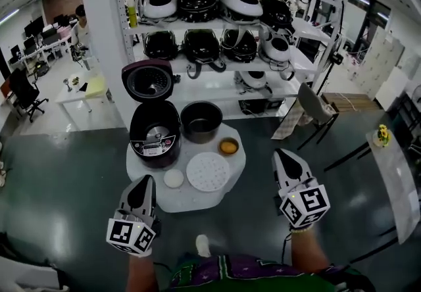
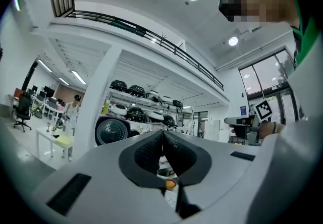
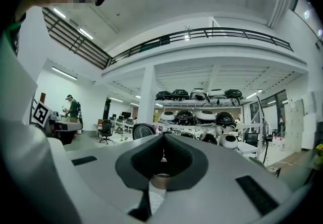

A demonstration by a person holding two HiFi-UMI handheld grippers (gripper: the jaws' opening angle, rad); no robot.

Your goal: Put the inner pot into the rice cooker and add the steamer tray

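Fingers (image 1: 141, 193) well short of inner pot (image 1: 201, 121)

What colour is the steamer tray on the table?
The steamer tray is white, dotted with small holes; the head view shows it best.

Left gripper (image 1: 140, 194) lower left, right gripper (image 1: 288, 164) lower right; both held level, jaws closed, empty.
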